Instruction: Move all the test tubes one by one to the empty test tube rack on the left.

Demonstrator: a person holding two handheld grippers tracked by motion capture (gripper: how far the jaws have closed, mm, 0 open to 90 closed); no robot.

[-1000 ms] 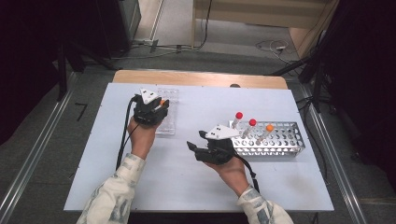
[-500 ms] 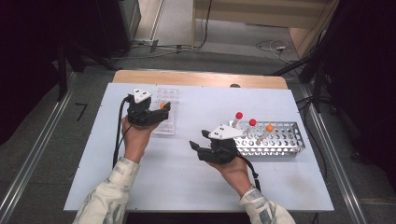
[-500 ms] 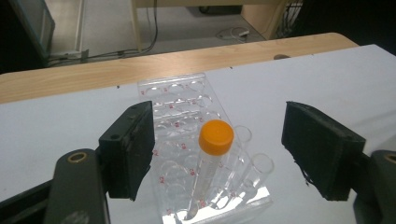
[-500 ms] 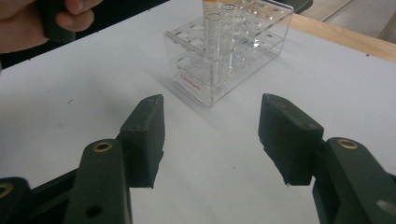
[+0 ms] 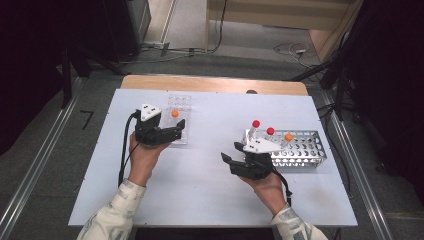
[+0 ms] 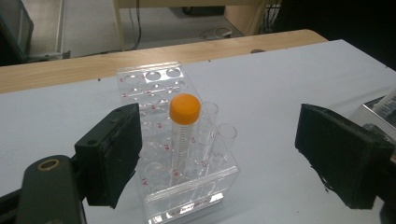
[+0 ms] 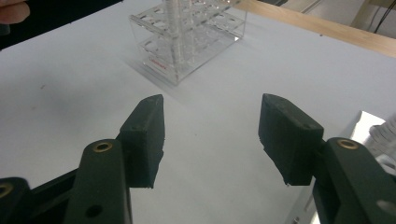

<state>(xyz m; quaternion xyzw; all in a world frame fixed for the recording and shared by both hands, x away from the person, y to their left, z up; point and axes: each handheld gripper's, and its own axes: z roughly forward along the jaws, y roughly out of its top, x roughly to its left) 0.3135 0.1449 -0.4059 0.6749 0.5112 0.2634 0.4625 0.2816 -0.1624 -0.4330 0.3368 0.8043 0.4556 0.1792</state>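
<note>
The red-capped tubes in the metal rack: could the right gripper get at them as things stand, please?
Probably yes: the right gripper is open and empty beside the metal rack, and the red-capped tubes stand uncovered, though it points away and must turn.

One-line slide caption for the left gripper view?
Open left tongs frame an orange-capped tube standing in a clear rack.

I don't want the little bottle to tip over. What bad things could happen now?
1. The orange-capped tube stands in the clear rack, and the left gripper, whose jaws have just been opening, sits wide on either side of it. Pulling away crookedly could bump the tube.
2. The clear rack looks light, so a nudge might slide it.
3. The right gripper is open beside the metal rack; a careless swing could hit its red-capped tubes.
</note>
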